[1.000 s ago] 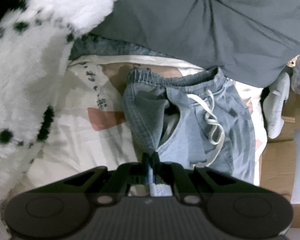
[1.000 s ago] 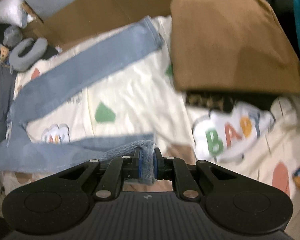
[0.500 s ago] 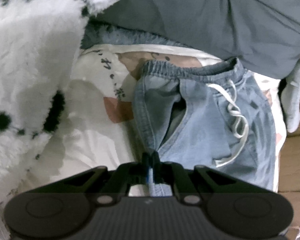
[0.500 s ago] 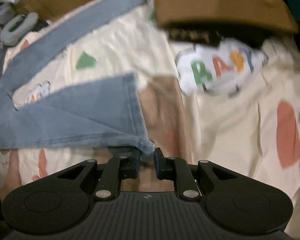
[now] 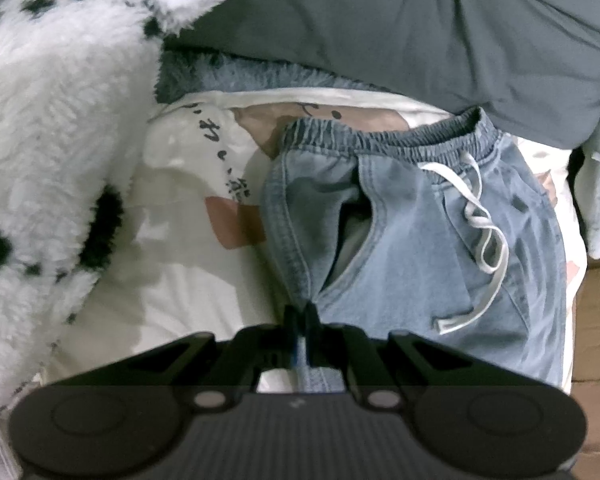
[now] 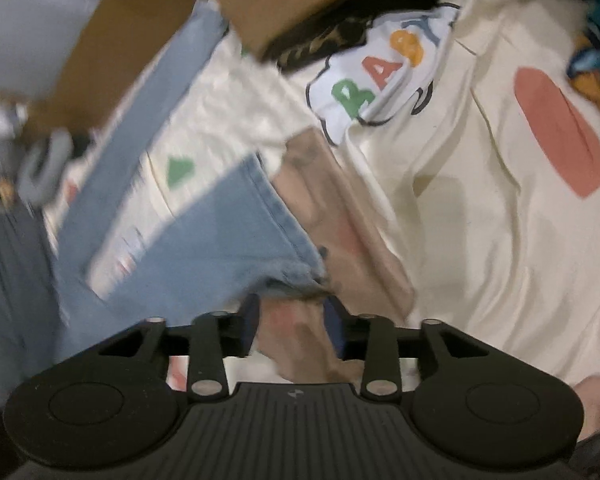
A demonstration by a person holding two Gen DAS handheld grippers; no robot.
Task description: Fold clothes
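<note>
**Left claw pinched the jeans; right claw let the hem go**

The jeans (image 5: 420,240) were soft, pale-blue denim with a gathered elastic waistband and a flat white drawstring (image 5: 484,232) looped down the front. They lay on a cream printed sheet (image 5: 188,280) in the middle of the left view. The left gripper (image 5: 300,320) was clenched on a fold of denim beside the gaping pocket at lower centre. A shaggy white plush (image 5: 48,140) with black spots filled the left edge; a smooth dark-grey cloth (image 5: 420,20) covered the top.

In the blurred right view, the right gripper (image 6: 292,320) was opening, its blue-padded jaws apart, the frayed leg hem (image 6: 292,272) just above them, not pinched. The other leg ran toward the upper left. A brown cardboard box (image 6: 260,0) sat at the top; I couldn't tell what it held.
</note>
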